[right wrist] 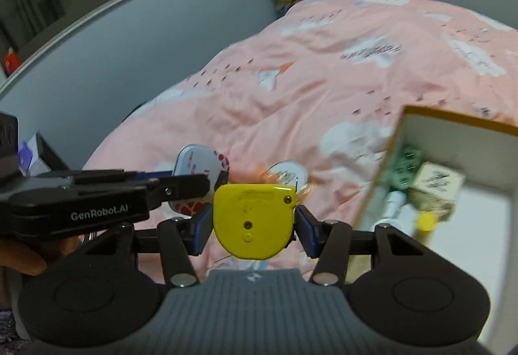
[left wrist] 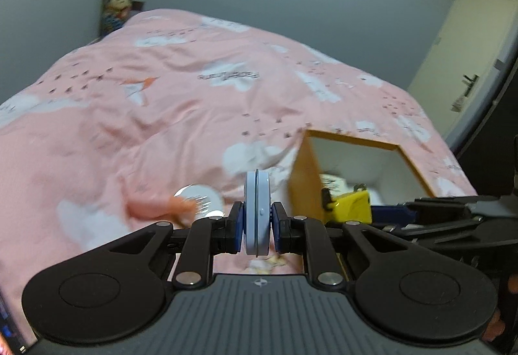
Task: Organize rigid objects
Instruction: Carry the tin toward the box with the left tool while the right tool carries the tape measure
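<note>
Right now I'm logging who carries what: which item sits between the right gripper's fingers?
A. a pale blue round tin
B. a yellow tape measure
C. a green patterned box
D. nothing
B: in the right wrist view the right gripper has its fingers closed on the yellow tape measure; the blue tin is in the left gripper.

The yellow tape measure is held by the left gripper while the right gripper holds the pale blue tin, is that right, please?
Not quite: the sides are swapped. The right wrist view shows the right gripper shut on the yellow tape measure, and the left wrist view shows the left gripper shut on the pale blue tin.
</note>
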`<state>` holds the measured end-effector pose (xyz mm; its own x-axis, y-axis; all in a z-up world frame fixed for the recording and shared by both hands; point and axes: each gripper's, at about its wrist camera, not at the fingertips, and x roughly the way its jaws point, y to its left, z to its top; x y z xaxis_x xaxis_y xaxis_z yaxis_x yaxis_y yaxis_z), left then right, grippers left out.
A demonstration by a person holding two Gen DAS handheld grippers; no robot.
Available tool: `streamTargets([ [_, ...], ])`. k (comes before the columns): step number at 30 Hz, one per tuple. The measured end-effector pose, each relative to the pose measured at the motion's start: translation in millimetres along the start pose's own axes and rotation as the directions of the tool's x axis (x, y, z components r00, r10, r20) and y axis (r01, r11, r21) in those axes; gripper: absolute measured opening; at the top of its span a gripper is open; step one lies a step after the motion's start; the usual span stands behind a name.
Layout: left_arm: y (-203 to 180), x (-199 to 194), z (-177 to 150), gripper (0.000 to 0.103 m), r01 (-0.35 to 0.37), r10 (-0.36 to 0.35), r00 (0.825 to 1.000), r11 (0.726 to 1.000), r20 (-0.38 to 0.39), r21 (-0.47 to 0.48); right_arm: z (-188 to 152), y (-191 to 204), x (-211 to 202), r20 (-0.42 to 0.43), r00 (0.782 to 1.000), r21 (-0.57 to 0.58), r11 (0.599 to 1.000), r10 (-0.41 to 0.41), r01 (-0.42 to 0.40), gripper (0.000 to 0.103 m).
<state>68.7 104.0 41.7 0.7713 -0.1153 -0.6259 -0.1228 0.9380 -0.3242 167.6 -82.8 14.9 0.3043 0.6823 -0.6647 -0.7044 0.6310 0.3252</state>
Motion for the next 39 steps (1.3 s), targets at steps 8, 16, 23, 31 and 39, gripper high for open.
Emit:
streamTargets([
  [8,-45,36,12,0.02,0.22,-0.216,0.972,0.975,-0.093,0.031,2,-60,-41,-0.032,0.994,0.064,0.992,-0.108,0.11,0.054],
  [16,-88,91,2,0.02,0.365,-0.332,0.891,0.929,-0.309,0.056,-14,-109,-25,-0.284,0.925,-0.08,0.968,-0.251,0.238,0.054],
  [23,-99,119,-8,0.02,0.38,-0.283,0.808,0.921,-0.518,0.089,-23,-130,3,-0.494,0.841,-0.135,0.975,-0.219,0.175,0.054],
  [31,-113,143,-20,0.02,0.381,-0.181,0.726,0.909,-0.664,0.17,-30,-132,30,-0.626,0.765,-0.103,0.989,-0.148,0.107,0.054],
  [39,-123,154,-24,0.02,0.365,-0.098,0.697,0.901,-0.711,0.233,-38,-136,50,-0.683,0.727,0.011,0.994,-0.07,0.105,0.054],
])
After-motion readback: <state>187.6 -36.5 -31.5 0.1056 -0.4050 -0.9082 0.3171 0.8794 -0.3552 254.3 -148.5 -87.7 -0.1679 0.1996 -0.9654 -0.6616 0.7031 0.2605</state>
